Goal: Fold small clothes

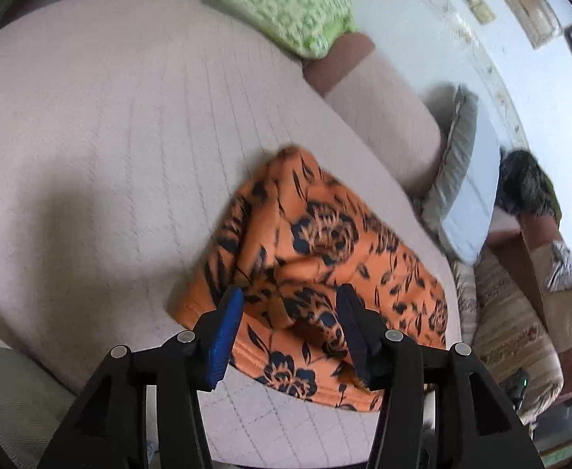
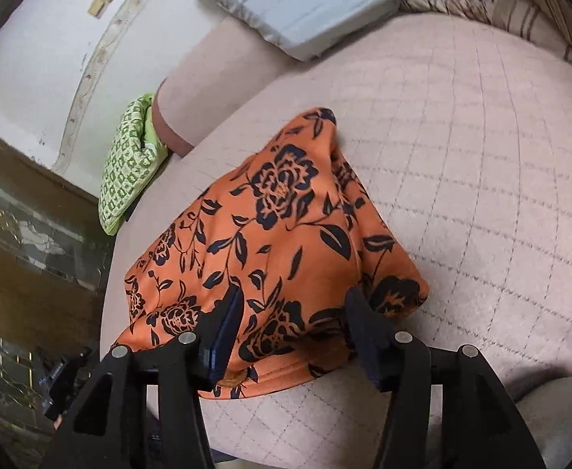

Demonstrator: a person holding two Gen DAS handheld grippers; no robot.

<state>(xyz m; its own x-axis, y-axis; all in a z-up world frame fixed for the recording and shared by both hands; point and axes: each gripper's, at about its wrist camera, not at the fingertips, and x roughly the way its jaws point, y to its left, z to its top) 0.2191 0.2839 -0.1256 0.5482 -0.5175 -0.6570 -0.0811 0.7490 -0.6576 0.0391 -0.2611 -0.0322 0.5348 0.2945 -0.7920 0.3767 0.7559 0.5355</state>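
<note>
Left wrist: left gripper [image 1: 290,332] hovered with jaws spread over the near hem of the orange floral garment [image 1: 317,258], which lay bunched on the pink quilted bed [image 1: 90,136].

Right wrist: right gripper [image 2: 292,336] likewise spread above the same hem. Judged mid-fold; next move calls for pinching an edge.

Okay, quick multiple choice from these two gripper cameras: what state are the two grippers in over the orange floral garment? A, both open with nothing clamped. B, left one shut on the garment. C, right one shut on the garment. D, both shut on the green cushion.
A: the left gripper and right gripper both show fingers spread wide, with the garment lying on the bed cover between and beyond them, unclamped.
</note>
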